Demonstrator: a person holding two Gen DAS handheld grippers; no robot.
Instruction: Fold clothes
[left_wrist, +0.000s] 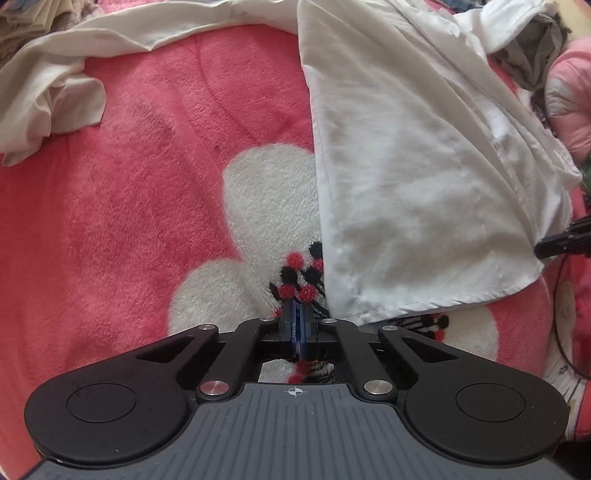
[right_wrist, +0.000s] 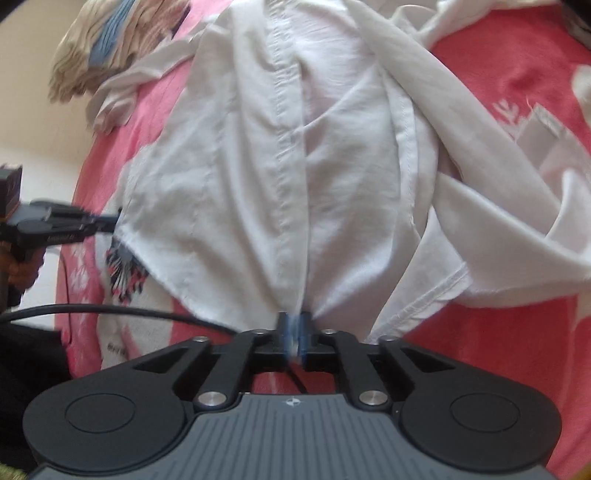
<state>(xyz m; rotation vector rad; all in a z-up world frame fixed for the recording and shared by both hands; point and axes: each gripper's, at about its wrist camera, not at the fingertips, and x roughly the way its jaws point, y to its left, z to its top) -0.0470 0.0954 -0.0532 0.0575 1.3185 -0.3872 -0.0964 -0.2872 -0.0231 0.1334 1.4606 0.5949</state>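
Right wrist view blurs the right hand-held gripper (right_wrist: 294, 334) pinching the white shirt (right_wrist: 280, 155) hem.

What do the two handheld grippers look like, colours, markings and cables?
Both the left gripper and right gripper are black linkages with silver pivot bolts, blue finger pads, round black discs and a ribbed grey body bearing a small white crosshair mark. A black cable trails nearby.

Pink floral fleece blanket (left_wrist: 129, 192), black cable (right_wrist: 110, 310) across it.
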